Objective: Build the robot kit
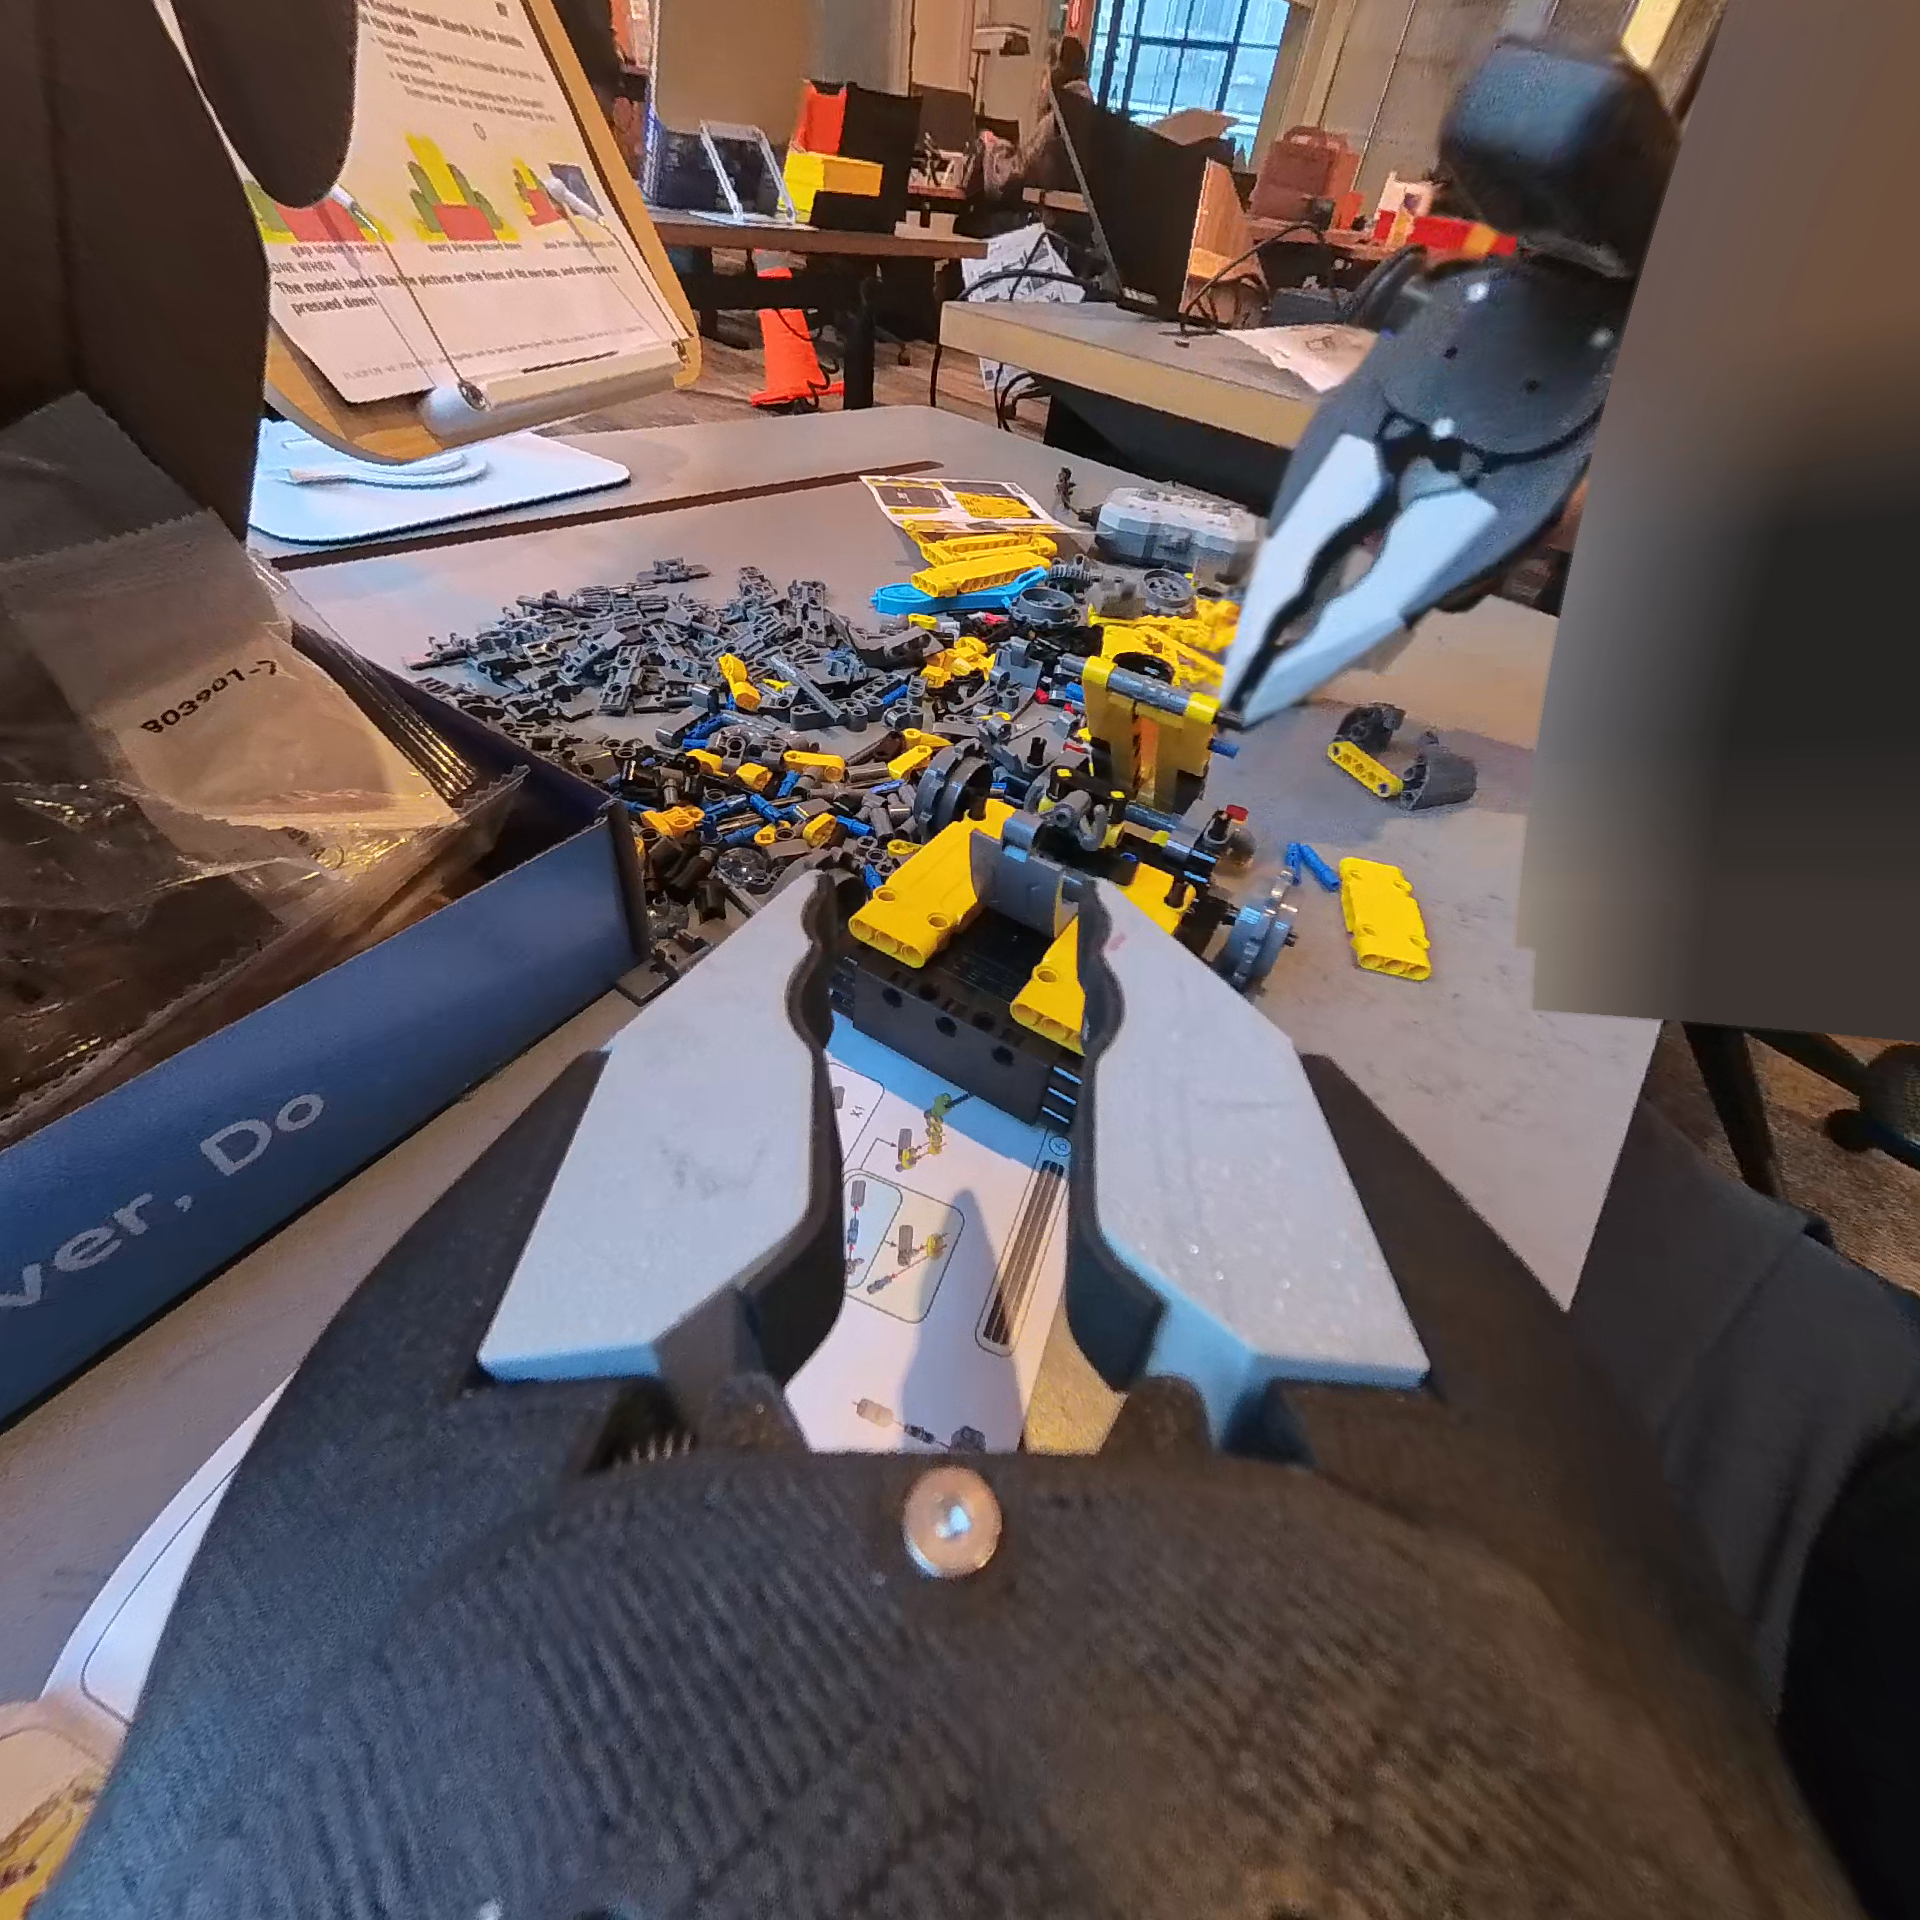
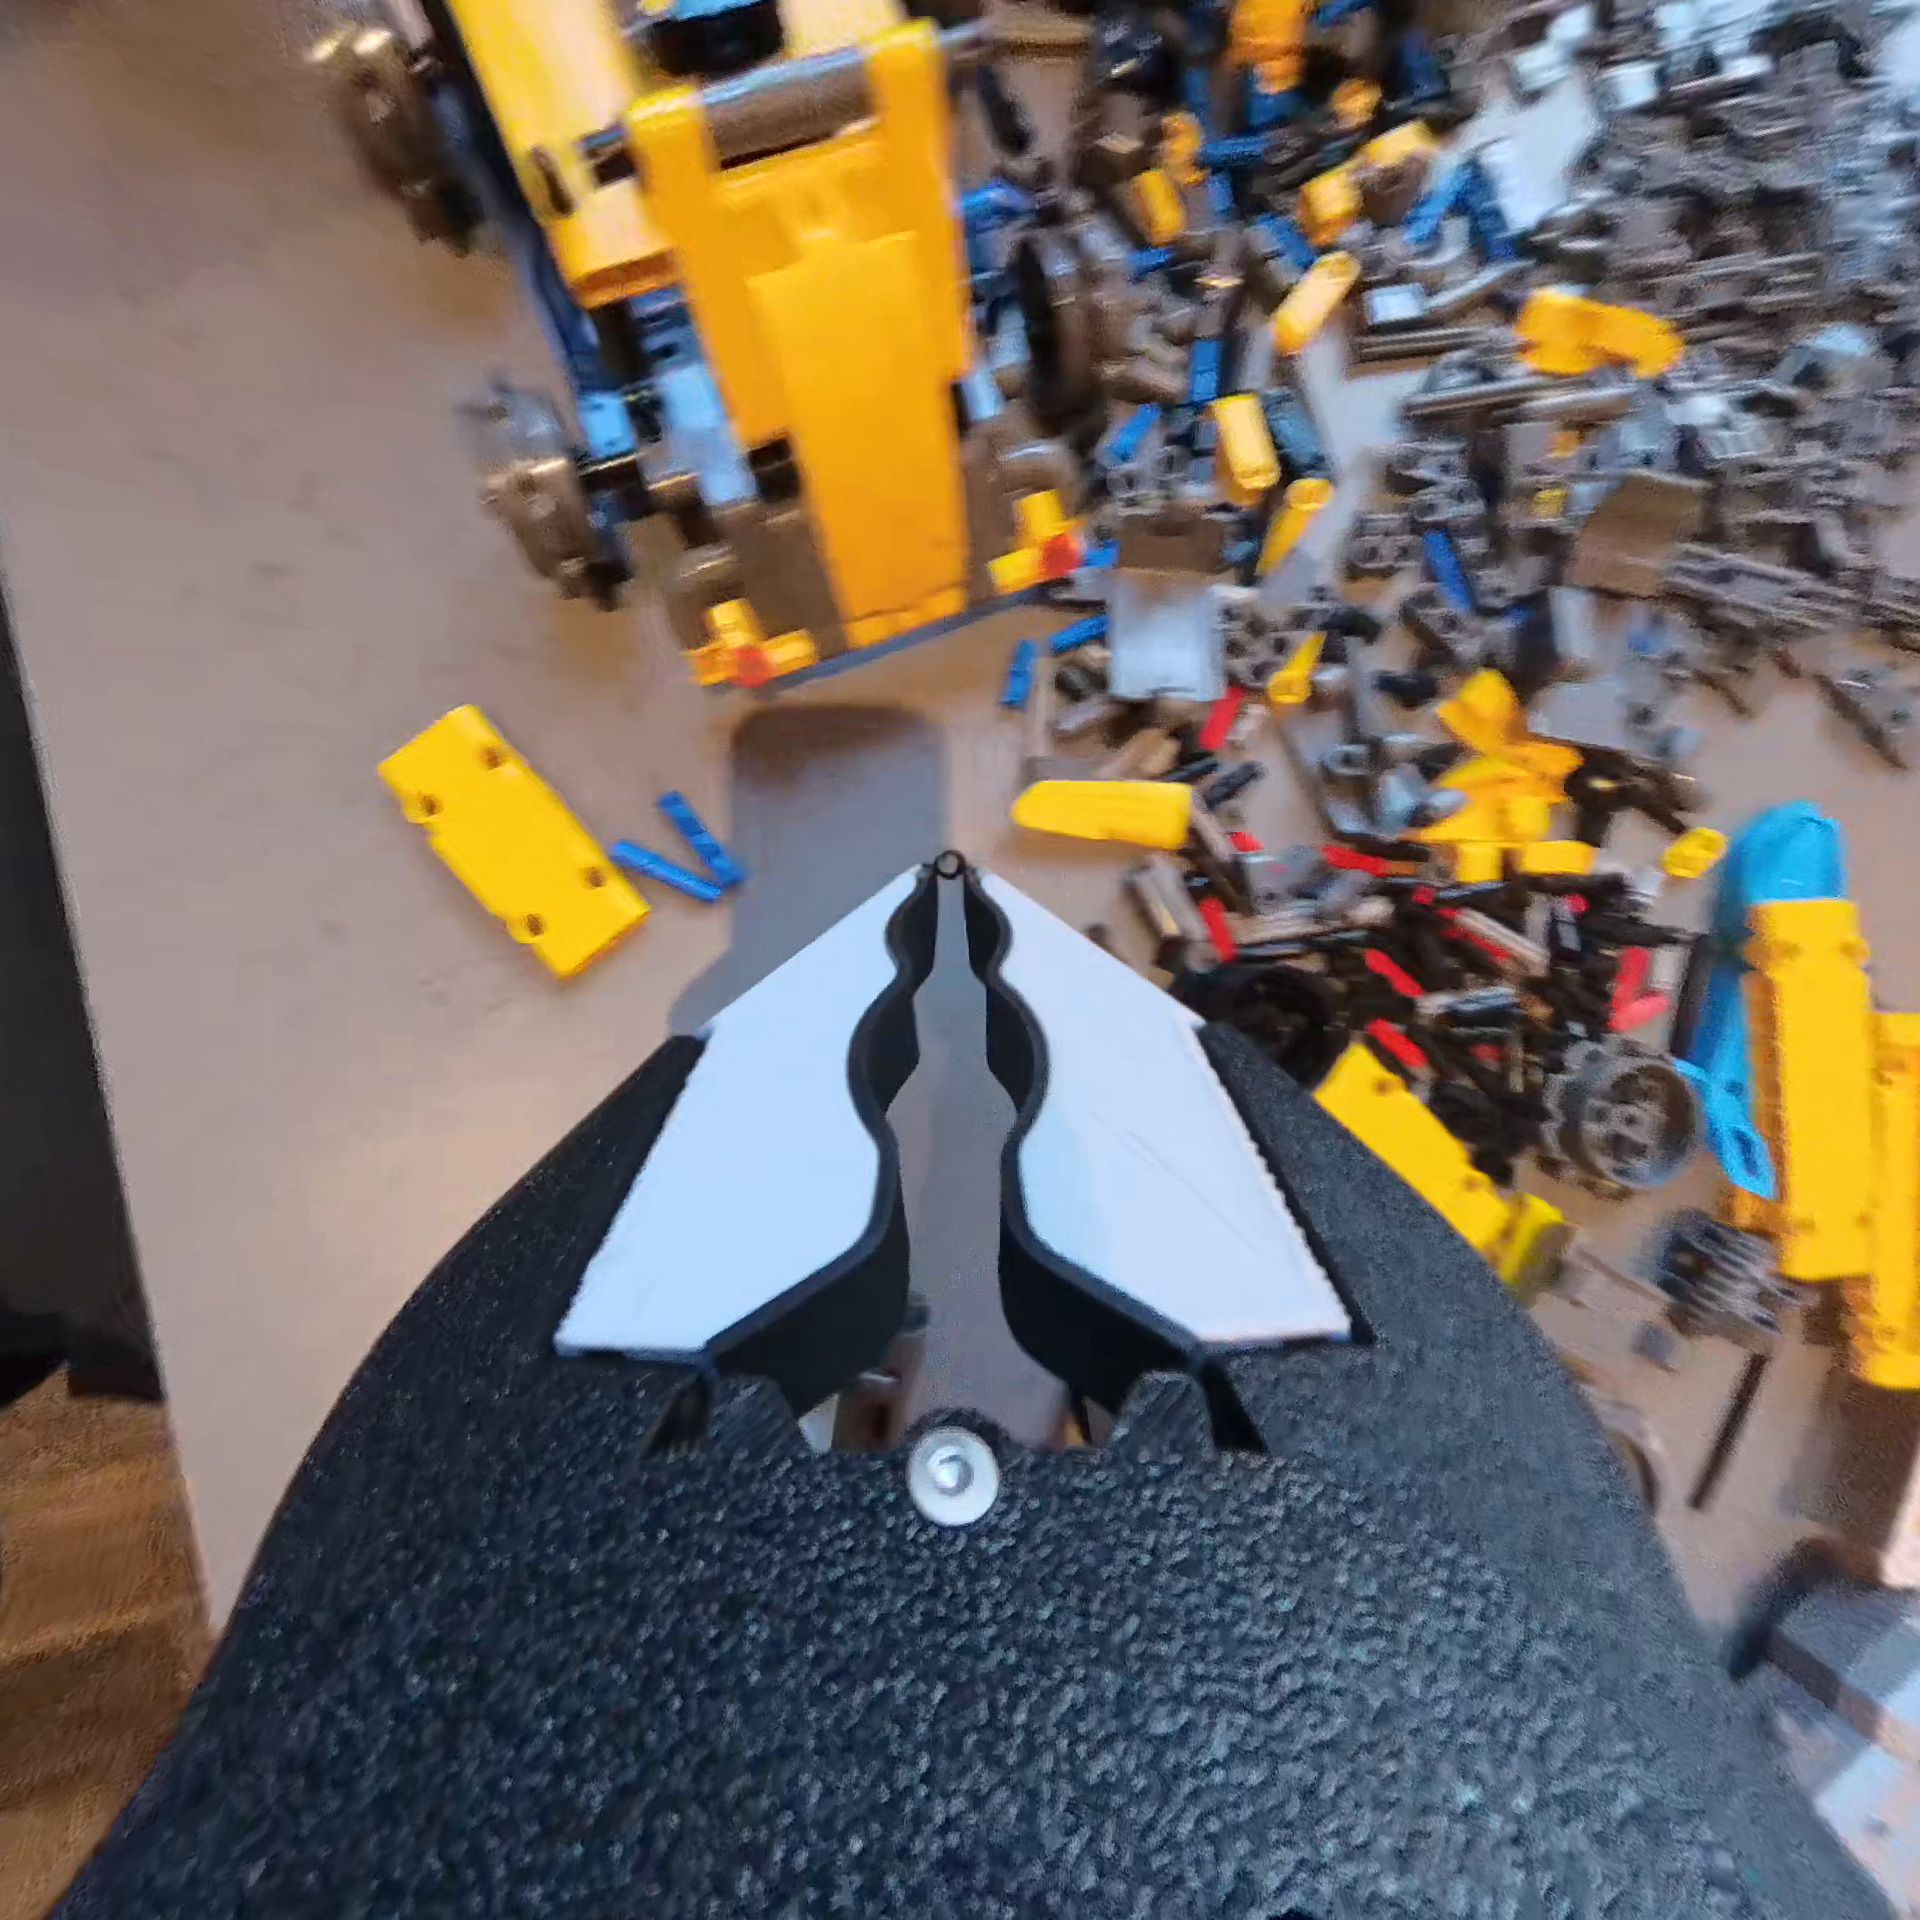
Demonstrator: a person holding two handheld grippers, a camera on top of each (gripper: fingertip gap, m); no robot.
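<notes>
A part-built yellow and black brick model stands on the grey table. My left gripper has its fingers on either side of the model's black rear block and is shut on it. My right gripper is shut on a small black ring-shaped piece at its tips. In the left wrist view, the right gripper hangs beside the model's upright yellow top. In the right wrist view, which is blurred, the model lies just ahead of the tips.
A heap of loose grey, black, yellow and blue parts lies left of the model. A blue box with plastic bags is at left. An instruction booklet lies under my left gripper. A yellow panel and blue pins lie nearby. The grippers' ends are close to 20 cm from one another.
</notes>
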